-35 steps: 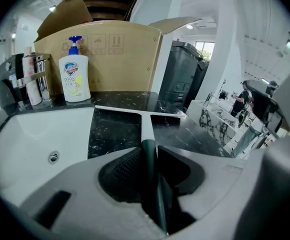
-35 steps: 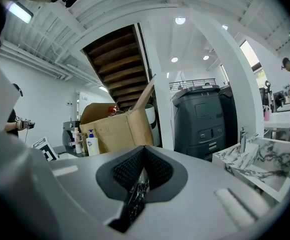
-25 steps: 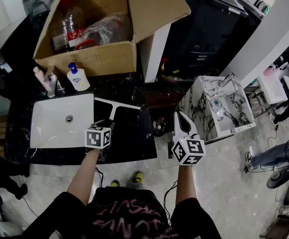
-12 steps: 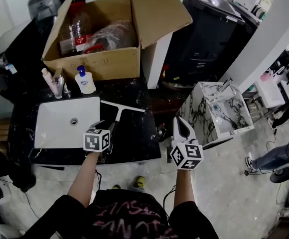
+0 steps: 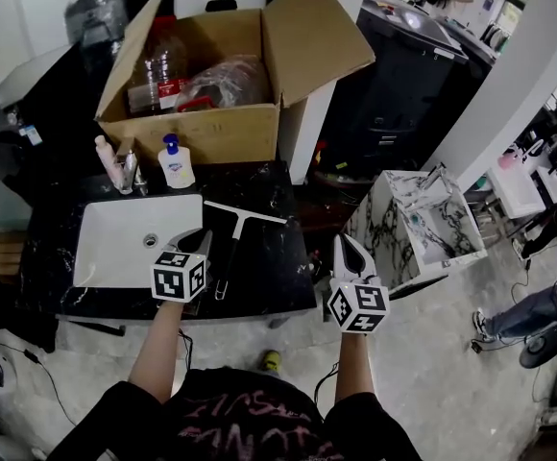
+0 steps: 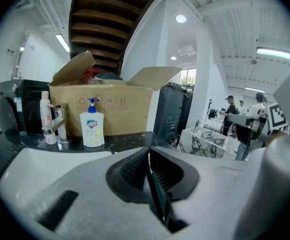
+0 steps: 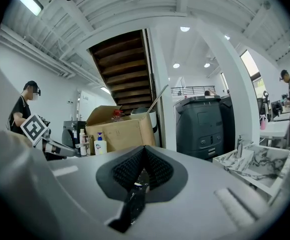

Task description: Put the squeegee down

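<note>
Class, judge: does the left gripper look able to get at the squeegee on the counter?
Probably yes: the squeegee lies uncovered on the counter right beside the left gripper, whose jaws have just been closing, empty, and must reopen.

The left tongs (image 5: 201, 241) are hovering over the worktop's (image 5: 271, 275) front edge, just closing on nothing; the right tongs (image 5: 346, 248), pressed together, are pointing forward beside it.

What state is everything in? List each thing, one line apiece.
squeegee: lying flat on the black counter, free of both grippers
left gripper: jaws have just been closing, now together, nothing between them
right gripper: jaws together, empty
cardboard box: upright, flaps open
soap bottle: upright behind the sink
</note>
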Demonstrator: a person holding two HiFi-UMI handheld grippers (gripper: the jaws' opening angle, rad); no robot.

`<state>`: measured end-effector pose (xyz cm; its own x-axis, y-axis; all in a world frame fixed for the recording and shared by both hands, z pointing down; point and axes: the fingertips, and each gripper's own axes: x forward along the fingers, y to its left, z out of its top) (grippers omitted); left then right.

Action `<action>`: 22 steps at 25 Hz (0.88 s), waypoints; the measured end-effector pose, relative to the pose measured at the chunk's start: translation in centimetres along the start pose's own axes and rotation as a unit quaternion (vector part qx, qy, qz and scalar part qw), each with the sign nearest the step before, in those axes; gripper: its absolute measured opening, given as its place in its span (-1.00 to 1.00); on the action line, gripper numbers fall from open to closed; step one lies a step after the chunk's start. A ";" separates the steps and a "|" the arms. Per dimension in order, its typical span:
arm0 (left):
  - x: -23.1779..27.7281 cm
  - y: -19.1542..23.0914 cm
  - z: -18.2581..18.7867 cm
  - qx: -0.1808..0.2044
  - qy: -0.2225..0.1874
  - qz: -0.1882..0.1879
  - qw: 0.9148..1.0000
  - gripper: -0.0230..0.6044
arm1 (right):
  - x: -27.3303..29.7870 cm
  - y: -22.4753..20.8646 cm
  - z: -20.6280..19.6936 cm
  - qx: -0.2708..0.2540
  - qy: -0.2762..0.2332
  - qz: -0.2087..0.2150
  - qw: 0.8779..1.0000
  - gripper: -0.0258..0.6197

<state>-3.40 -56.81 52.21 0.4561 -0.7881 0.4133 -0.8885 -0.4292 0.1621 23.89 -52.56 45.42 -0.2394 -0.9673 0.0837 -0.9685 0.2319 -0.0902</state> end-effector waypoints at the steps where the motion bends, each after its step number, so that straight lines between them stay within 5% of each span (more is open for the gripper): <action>1: -0.5 0.1 0.4 0.005 -0.006 0.001 1.000 -0.93 | -0.2 0.2 0.0 -0.002 -0.001 0.000 1.000 -0.90; 22: -7.0 0.2 6.6 0.058 -0.103 0.012 0.993 -0.93 | -2.4 2.5 1.6 -0.040 -0.009 -0.003 0.999 -0.92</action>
<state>-6.38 -54.30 43.44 0.4454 -0.8675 0.2215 -0.8933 -0.4473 0.0444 22.12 -49.86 43.45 -0.2329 -0.9702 0.0667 -0.9725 0.2327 -0.0106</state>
